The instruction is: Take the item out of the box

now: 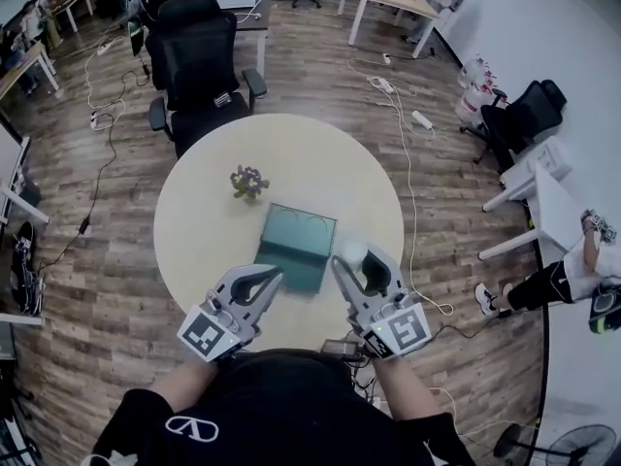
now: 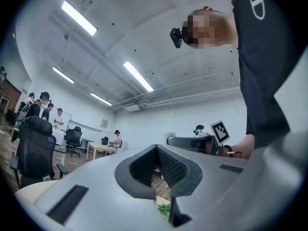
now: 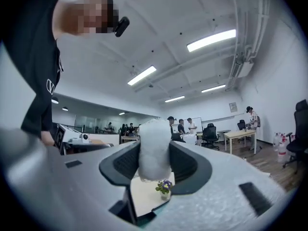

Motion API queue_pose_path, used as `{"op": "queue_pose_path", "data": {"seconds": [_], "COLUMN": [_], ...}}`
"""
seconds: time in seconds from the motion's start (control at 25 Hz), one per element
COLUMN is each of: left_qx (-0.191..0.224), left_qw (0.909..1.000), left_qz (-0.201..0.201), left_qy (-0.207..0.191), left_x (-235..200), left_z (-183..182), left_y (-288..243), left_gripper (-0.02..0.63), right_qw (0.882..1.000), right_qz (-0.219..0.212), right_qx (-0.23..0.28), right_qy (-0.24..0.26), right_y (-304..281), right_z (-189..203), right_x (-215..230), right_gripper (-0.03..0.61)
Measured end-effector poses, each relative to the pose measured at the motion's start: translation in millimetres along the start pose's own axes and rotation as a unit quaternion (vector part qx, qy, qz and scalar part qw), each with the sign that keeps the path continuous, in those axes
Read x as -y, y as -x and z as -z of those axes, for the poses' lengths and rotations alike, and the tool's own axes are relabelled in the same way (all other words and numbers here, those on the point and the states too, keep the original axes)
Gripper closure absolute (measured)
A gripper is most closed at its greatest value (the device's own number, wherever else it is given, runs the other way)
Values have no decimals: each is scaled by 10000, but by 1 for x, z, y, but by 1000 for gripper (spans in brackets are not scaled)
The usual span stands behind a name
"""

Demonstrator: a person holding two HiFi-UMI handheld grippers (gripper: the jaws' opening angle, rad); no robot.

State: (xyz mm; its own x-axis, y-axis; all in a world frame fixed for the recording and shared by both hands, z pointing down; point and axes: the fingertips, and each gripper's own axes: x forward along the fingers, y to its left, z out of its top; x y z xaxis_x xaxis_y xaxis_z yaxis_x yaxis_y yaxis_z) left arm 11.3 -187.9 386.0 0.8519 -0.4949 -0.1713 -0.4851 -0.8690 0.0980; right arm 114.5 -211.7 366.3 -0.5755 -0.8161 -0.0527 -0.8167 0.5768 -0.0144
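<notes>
On the round table (image 1: 310, 158) lies a teal box (image 1: 296, 246), seemingly open and flat, with a small pot of flowers (image 1: 248, 182) just beyond its far left corner. The right gripper (image 3: 154, 154) has its jaws clamped on a white item (image 3: 154, 146), soft-looking and perhaps fluffy, which bulges up between the dark pads. In the head view it hangs clear of the box, just beside the box's near right corner. The left gripper (image 1: 274, 276) hovers over the box's near left edge, its jaws closed to a thin slit with nothing between them. A black office chair (image 1: 199, 56) stands at the table's far side.
</notes>
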Motion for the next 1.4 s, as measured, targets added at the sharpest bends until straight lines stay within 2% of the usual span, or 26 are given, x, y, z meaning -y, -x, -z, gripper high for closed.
{"op": "queue_pose_path", "data": {"seconds": [0.2,0.52,0.92,1.4], "left_qx": [45,25,-103,-72], "left_qw": [9999,9997,9995,9996], "left_qz": [113,226,277,256], "left_qy": [-7,0,109,43], "left_x": [6,11,12,11], "left_z": [-1,-6,-2,6], "left_y": [-11,-22,-28,-31], "left_gripper": [608,609,609,607], "right_qw": [9983,9932,9938,9956], "right_qz": [110,251,255,263], "right_qx": [430,743,734,542], "right_qy": [-387,-856,-800,-713], "right_y": [26,41,46,42], "right_z": [-3,3,20,33], "right_x": [0,5,1,2], "right_gripper": [394,394,394,397]}}
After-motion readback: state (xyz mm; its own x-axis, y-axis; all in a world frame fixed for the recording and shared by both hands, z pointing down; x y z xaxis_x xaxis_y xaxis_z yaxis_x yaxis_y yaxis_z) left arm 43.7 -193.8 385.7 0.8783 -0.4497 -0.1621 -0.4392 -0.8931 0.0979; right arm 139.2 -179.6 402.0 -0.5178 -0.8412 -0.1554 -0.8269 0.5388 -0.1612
